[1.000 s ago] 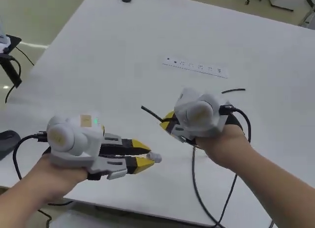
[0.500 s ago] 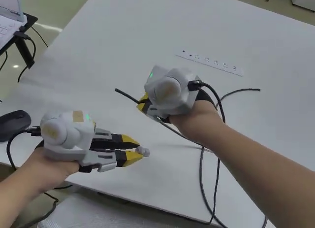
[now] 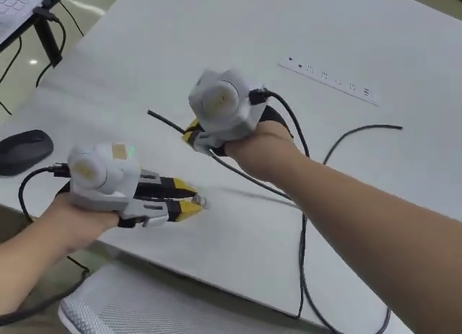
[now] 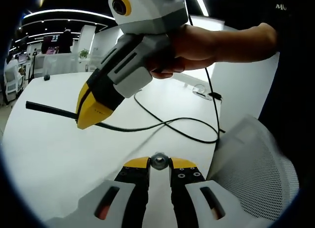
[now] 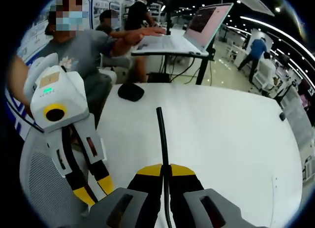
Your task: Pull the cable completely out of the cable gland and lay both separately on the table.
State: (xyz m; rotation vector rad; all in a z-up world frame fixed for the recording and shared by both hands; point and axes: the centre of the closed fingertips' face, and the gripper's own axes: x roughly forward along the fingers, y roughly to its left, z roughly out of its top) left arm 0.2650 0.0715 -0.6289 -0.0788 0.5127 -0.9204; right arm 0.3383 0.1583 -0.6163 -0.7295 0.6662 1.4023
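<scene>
Left gripper view, nearest first: the left gripper (image 4: 159, 164) has its yellow-tipped jaws closed on the small grey cable gland (image 4: 158, 159), which sits right between the tips. Beyond it and apart from it, the right gripper (image 4: 90, 115) is clamped on the black cable (image 4: 49, 110). A short free end juts past its jaws, and the rest runs loose over the white table (image 4: 44, 154). Farther off in the head view lie a dark mouse (image 3: 24, 150) and a power strip (image 3: 328, 79).

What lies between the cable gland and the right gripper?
Bare table crossed by a slack stretch of the cable, seen in the left gripper view between cable gland and right gripper.
</scene>
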